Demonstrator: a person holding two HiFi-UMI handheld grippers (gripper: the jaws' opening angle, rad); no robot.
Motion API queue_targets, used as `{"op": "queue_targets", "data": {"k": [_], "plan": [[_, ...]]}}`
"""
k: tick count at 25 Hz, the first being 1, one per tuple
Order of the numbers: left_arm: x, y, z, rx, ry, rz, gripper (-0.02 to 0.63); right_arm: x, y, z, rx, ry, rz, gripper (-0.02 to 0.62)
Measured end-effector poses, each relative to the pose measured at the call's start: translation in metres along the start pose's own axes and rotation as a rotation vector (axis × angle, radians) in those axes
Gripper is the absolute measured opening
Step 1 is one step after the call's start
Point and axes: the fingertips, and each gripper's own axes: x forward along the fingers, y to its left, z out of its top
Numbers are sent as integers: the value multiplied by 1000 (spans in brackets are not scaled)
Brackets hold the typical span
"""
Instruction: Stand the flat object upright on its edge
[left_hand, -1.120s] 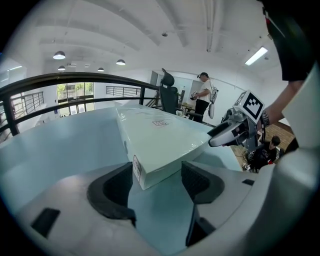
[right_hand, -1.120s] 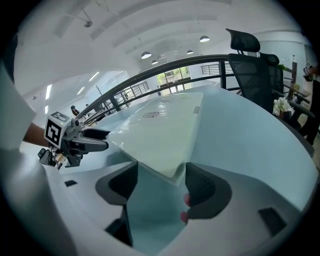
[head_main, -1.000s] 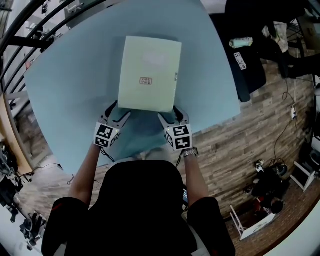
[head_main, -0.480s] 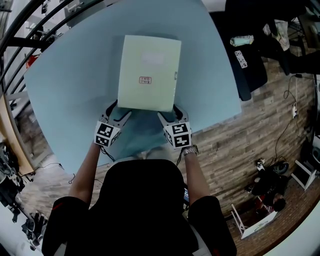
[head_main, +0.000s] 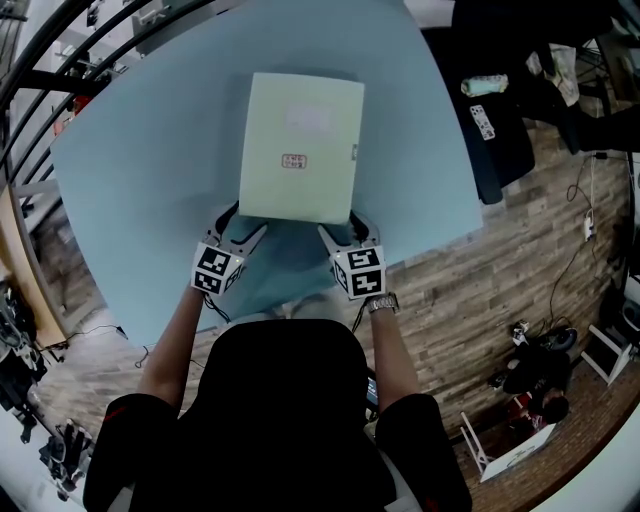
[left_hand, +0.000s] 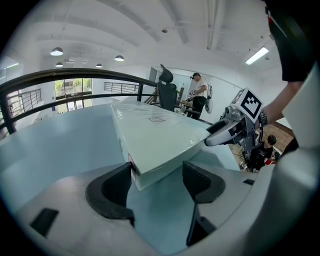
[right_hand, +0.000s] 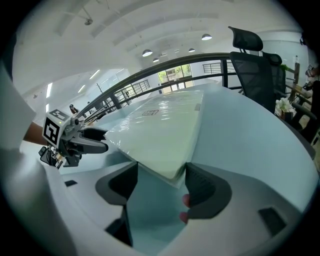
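Illegibly small print, label (head_main: 294, 161) of flat object (head_main: 300, 120)

The head view looks steeply down from above the person's shoulders (head_main: 280, 420), far enough to take in the whole pale blue table (head_main: 130, 200), the flat box (head_main: 300, 145), both grippers at its near edge and the wooden floor (head_main: 470, 290) to the right. The left gripper view sits low behind the left gripper (left_hand: 157, 172), very near the box's near left corner, and faces far and right, catching the right gripper (left_hand: 214, 138). The right gripper view mirrors it from the near right corner, facing far and left. All three views share the box and the table; the two gripper views also share the railing (left_hand: 75, 75).
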Motion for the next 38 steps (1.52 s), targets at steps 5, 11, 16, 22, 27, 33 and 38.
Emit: {"op": "queue_targets", "data": {"k": [5,11,16,22,27,33,38], "plan": [[-2,-2,1,-7,-2,4,301,-3,1,0,-2,0,-2,273],[-6,-5,-1,-15,-1,11,301,-7,4,-3,-8,3,3,273],[-12,-4,-5,-25,-9,30,301,-8,12,-6,-17,7,17,273],[-29,0,-12,-46,-9,54,301,-7,29,-6,-31,12,33,273],[-41,-1,-24,-64,-3,77,301,-4,40,-6,-55,23,51,273],[-57,5,-36,-86,0,110,301,3,56,-4,-85,38,73,273],[-73,10,-42,-113,-10,146,301,6,70,0,-116,48,94,273]]}}
